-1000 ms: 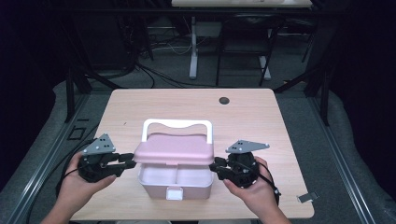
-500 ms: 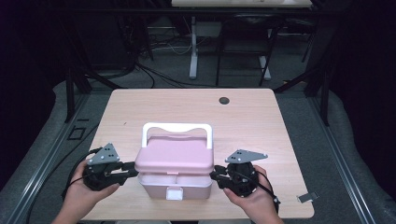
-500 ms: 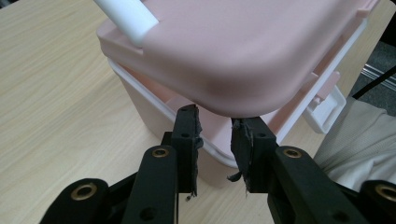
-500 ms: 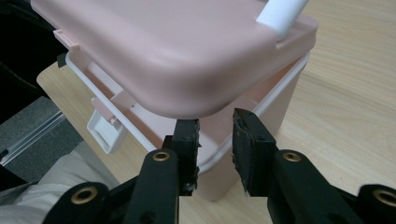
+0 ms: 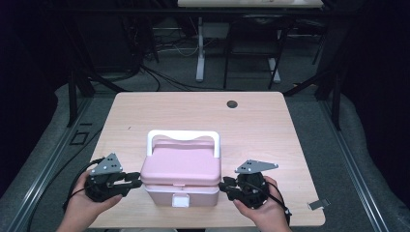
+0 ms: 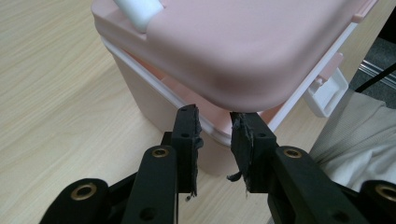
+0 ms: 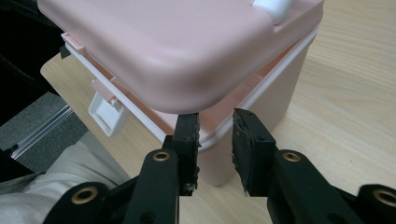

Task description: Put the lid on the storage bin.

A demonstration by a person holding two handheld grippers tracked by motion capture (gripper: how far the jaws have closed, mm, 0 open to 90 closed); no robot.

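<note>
1. Left gripper (image 6: 212, 116): jaws at a narrow gap, tips right under the lid's (image 6: 243, 46) corner edge, above the box rim. Whether the pads pinch the lid edge: cannot tell.
2. Right gripper (image 7: 215, 119): same picture mirrored, narrow gap, tips tucked under the lid's other near corner, by the white rim; grip or just contact, cannot tell.
3. High view: left gripper (image 5: 137, 182) at the box's left side, right gripper (image 5: 223, 185) at its right side, each in a hand, both low near the table.
4. Pink box (image 5: 181, 193): sits near the front edge of the wooden table (image 5: 270, 140), centred between the grippers. Lid lies over it slightly raised, gap visible along the rim.
5. White handle (image 5: 183, 137) stands at the lid's far side; white latch (image 5: 180, 200) hangs on the front wall.
6. Small dark round spot (image 5: 232, 103) on the table's far part, well apart from the box.
</note>
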